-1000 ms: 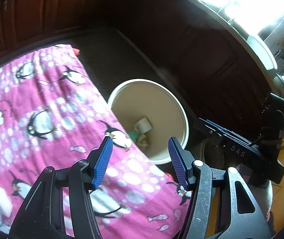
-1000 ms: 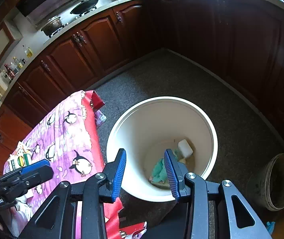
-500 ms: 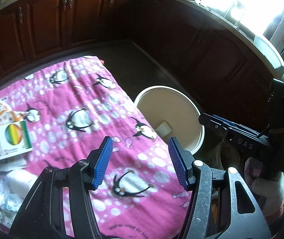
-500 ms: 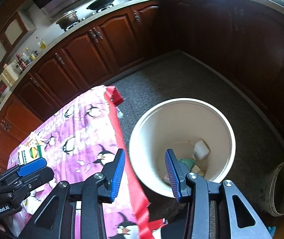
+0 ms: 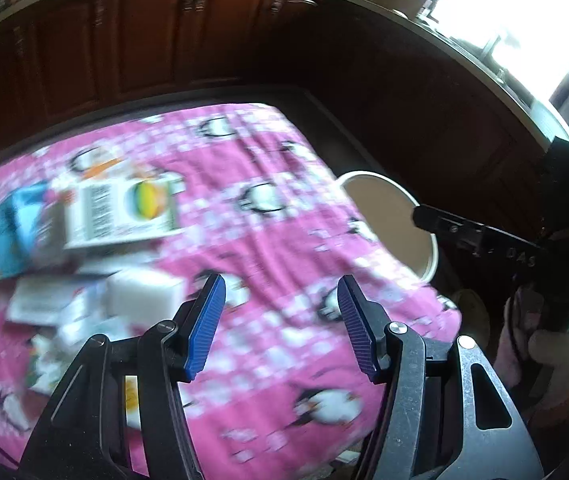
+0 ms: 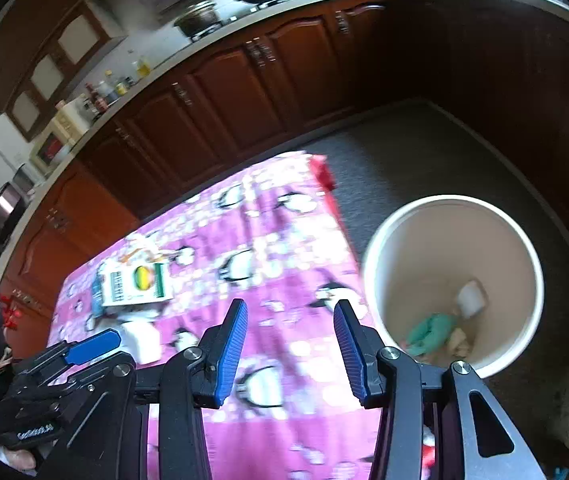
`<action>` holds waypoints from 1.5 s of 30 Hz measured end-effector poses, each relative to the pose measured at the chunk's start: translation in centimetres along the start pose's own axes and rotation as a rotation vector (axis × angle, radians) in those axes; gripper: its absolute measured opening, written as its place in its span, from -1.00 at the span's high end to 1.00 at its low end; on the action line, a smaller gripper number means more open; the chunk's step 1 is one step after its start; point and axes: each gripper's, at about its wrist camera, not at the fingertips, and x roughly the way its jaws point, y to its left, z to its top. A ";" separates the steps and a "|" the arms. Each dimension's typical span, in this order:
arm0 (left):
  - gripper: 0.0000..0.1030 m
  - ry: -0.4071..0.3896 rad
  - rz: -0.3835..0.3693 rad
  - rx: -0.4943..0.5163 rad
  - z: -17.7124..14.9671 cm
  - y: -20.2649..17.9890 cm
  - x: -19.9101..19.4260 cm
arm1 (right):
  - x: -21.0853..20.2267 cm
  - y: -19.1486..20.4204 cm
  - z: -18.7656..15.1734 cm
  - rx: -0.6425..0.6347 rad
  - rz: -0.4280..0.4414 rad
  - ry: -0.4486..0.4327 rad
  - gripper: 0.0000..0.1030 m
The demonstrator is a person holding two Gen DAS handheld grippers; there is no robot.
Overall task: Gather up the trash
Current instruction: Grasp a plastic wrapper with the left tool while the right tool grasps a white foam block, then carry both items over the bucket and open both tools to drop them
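— Dark wooden kitchen cabinets run around a corner behind a table under a pink penguin cloth; what lies on it?

— Near its left end, a white carton with a rainbow-coloured circle beside a blue packet; in front of them a white block and crumpled papers, all blurred.

— And the bin?

— A cream bucket stands on the grey floor just beside the table's right edge; a white piece and a green scrap lie at its bottom.

— The left gripper?

— Above the cloth, its blue pads well apart with nothing between them; the white block shows just to the left of it.

— The right gripper?

— Over the table's near edge, bucket to its right; its jaws are opening, and nothing sits between them; the other gripper shows at the lower left of its view.
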 end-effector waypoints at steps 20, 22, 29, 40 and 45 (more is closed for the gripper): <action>-0.21 0.033 0.090 -0.246 -4.2 14.1 -2.0 | 10.8 12.7 -3.8 -0.233 0.212 0.247 0.10; -0.21 0.045 0.087 -0.250 -3.9 14.3 -1.3 | 11.8 13.0 -3.8 -0.236 0.218 0.255 0.08; -0.18 0.072 0.101 -0.243 -2.8 14.5 0.4 | 15.0 13.3 -3.6 -0.197 0.259 0.309 0.03; 0.75 0.112 0.110 -0.230 -3.1 15.1 1.9 | 15.4 13.6 -3.6 -0.194 0.302 0.329 0.52; 0.80 0.072 0.102 -0.224 -3.1 14.6 -0.1 | 12.5 13.0 -3.4 -0.195 0.312 0.267 0.56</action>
